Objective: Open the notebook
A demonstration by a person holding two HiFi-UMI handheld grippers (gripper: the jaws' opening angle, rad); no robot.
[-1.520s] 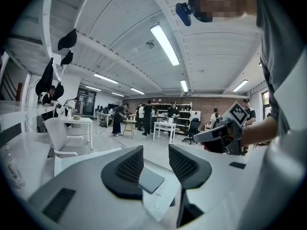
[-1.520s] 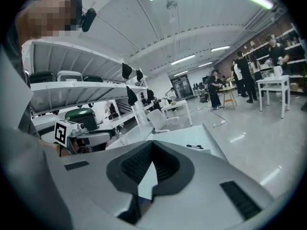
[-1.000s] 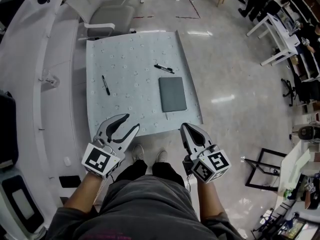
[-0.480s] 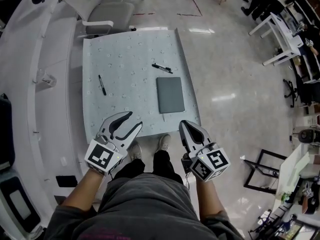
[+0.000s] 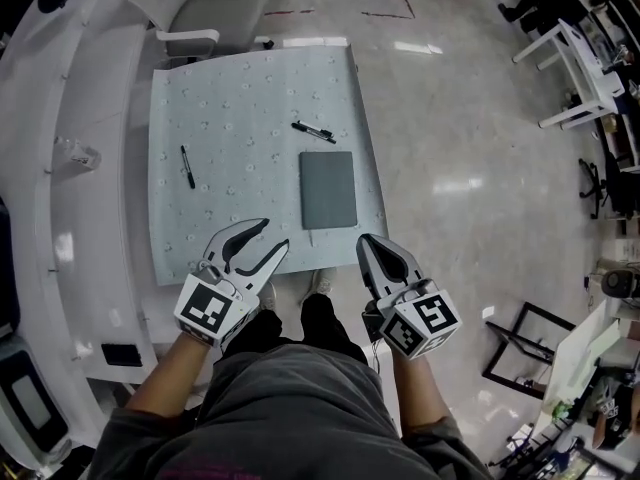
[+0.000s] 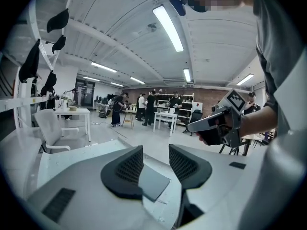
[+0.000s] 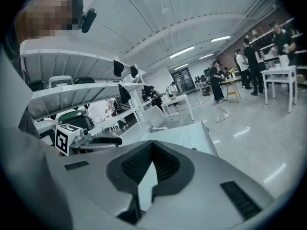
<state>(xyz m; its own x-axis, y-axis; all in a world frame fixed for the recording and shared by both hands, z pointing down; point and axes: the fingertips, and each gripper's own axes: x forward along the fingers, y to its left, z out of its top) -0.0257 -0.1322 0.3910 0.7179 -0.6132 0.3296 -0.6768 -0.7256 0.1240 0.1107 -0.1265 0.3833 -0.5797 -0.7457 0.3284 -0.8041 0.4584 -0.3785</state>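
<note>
A closed grey notebook (image 5: 328, 189) lies flat on the table's patterned cloth (image 5: 240, 98), near its right edge. In the left gripper view the notebook (image 6: 153, 182) shows low between the jaws, some way ahead. My left gripper (image 5: 273, 234) is open and empty, its tips over the table's near edge, left of the notebook. My right gripper (image 5: 365, 242) is shut on nothing and hangs just off the near right corner. The left gripper view catches the right gripper (image 6: 217, 124) off to the side, and the right gripper view shows the left gripper (image 7: 91, 141).
Two black pens lie on the cloth, one pen (image 5: 187, 166) at the left, the other pen (image 5: 313, 132) just beyond the notebook. A white chair (image 5: 205, 13) stands at the far end. A curved white counter (image 5: 60, 178) runs along the left. People stand at distant desks.
The view has closed in on the table, which now sits nearer. Both grippers have come closer to its near edge. Their jaws stand as before.
</note>
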